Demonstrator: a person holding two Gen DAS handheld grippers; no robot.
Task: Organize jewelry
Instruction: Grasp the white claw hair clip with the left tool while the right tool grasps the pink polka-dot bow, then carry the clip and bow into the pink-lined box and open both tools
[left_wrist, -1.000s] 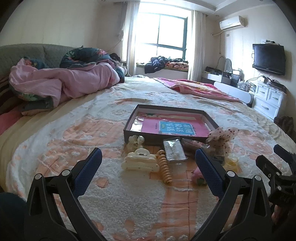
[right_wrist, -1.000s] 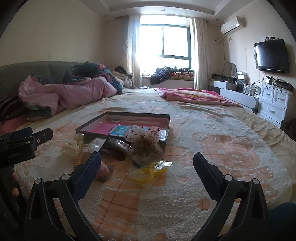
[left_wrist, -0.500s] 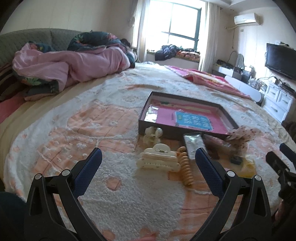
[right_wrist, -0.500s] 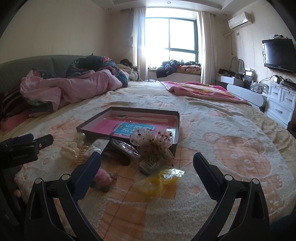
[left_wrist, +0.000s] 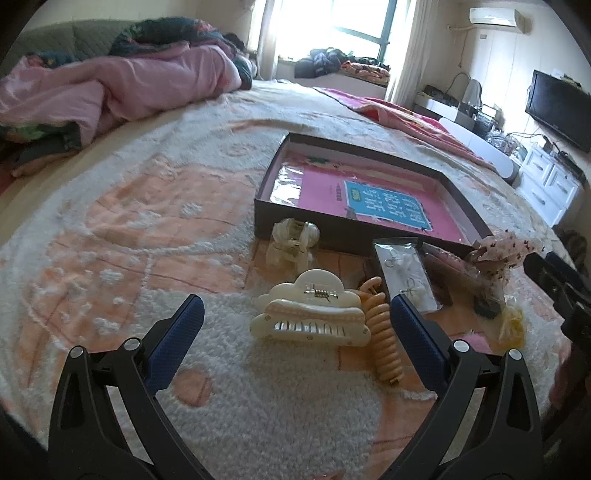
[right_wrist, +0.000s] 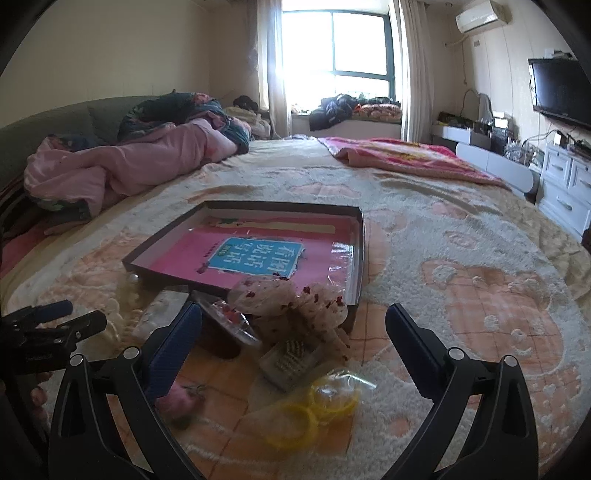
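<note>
Light source: daylight from the window (right_wrist: 334, 48) at the far wall; no lamp seen lit.
Glare: window panes blown out white in both views; haze spills over the curtains (right_wrist: 408, 62).
Reflections: bright sheen on the plastic film in the box (left_wrist: 288, 184).
Shadows: soft, falling toward the camera below the cream hair claw (left_wrist: 310, 317).
Distortion: strong fisheye bend; black vignette in all corners.
Sharpness: middle fairly crisp; yellow bands (right_wrist: 314, 410) slightly smeared; edges soft.
</note>
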